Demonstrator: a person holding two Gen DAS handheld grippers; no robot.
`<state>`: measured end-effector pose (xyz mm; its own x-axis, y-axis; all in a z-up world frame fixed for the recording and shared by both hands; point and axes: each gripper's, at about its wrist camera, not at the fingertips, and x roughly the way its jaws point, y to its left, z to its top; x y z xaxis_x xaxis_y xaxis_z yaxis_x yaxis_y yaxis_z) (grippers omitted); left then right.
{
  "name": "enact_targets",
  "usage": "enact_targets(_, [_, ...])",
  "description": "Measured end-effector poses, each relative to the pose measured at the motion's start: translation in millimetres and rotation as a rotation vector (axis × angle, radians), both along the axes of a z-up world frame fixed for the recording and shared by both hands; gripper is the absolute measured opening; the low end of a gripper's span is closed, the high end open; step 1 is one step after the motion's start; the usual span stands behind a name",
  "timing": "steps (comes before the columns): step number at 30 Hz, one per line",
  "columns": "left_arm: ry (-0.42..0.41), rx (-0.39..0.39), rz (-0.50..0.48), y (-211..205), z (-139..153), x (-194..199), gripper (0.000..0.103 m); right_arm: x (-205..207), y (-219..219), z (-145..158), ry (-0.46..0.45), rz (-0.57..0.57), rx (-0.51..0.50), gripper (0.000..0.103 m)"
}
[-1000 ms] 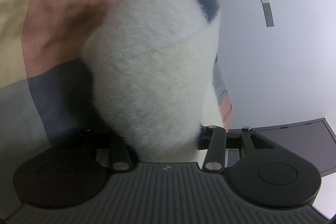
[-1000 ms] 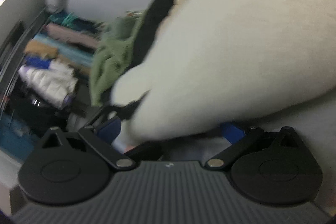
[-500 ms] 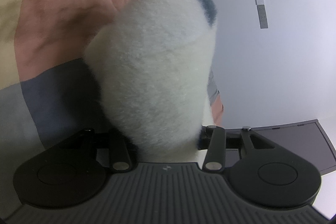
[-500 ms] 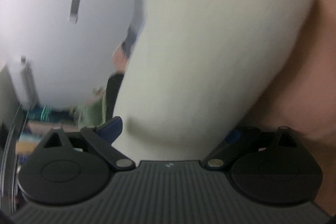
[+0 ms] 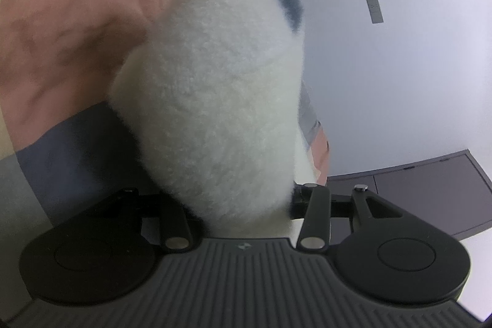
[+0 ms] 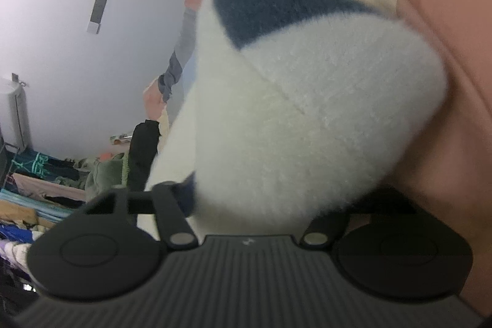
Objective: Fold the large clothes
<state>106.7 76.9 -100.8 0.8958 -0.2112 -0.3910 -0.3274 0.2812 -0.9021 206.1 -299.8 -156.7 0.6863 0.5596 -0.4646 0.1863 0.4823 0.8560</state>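
Both grippers have hold of a thick white fleece garment (image 5: 212, 100) bunched above a colour-blocked bedspread (image 5: 70, 29). The left gripper (image 5: 243, 205) is clamped on it. The right gripper (image 6: 249, 205) has just been closing, fleece between its jaws, apparently gripped. Next, probably, lifting and spreading it flat to fold.

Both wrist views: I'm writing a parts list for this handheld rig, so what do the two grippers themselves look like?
Left gripper and right gripper look identical: matte black, with a ribbed dark grey front plate bearing a small logo, two round disc housings at the sides, and slim black link arms on silver pivot pins. The fingers are hidden by fleece; no cables, hands or sleeves show.
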Motion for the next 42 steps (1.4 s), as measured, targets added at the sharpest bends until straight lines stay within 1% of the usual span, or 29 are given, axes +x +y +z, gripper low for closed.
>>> enact_targets(1, [-0.008, 0.016, -0.005, -1, 4, 0, 0.050, -2, -1, 5, -0.015, 0.007, -0.016, 0.053])
enact_targets(2, [-0.013, 0.029, -0.008, -1, 7, -1, 0.050, -4, -2, 11, -0.035, 0.013, -0.032, 0.049])
enact_targets(4, [-0.028, 0.041, -0.011, 0, 13, -3, 0.050, -10, -2, 22, -0.083, 0.024, -0.049, 0.047])
enact_targets(9, [-0.066, 0.050, -0.028, -8, 31, -7, 0.049, -20, -12, 48, -0.177, 0.043, -0.097, 0.047])
enact_targets(11, [-0.082, 0.035, -0.035, -10, 37, -11, 0.049, -25, -18, 59, -0.208, 0.048, -0.102, 0.047])
enact_targets(14, [-0.115, 0.037, -0.052, -15, 49, -16, 0.049, -31, -27, 75, -0.256, 0.052, -0.111, 0.047])
enact_targets(17, [-0.153, 0.040, -0.066, -23, 65, -16, 0.049, -35, -36, 93, -0.300, 0.055, -0.104, 0.047])
enact_targets(21, [-0.209, 0.063, -0.086, -39, 95, -12, 0.049, -36, -53, 119, -0.361, 0.045, -0.097, 0.047])
enact_targets(26, [-0.279, 0.084, -0.112, -71, 134, 5, 0.049, -35, -81, 152, -0.437, 0.011, -0.076, 0.047])
enact_targets(29, [-0.313, 0.116, -0.152, -98, 156, 18, 0.049, -34, -107, 168, -0.474, -0.019, -0.072, 0.047])
enact_targets(32, [-0.336, 0.115, -0.192, -127, 164, 42, 0.049, -31, -134, 175, -0.490, -0.060, -0.060, 0.047])
enact_targets(35, [-0.329, 0.123, -0.242, -154, 164, 68, 0.049, -26, -165, 177, -0.502, -0.095, -0.072, 0.047])
enact_targets(38, [-0.321, 0.158, -0.304, -183, 161, 96, 0.049, -13, -199, 165, -0.479, -0.128, -0.026, 0.047])
enact_targets(42, [-0.284, 0.185, -0.357, -221, 145, 128, 0.049, -4, -233, 136, -0.442, -0.154, -0.021, 0.047])
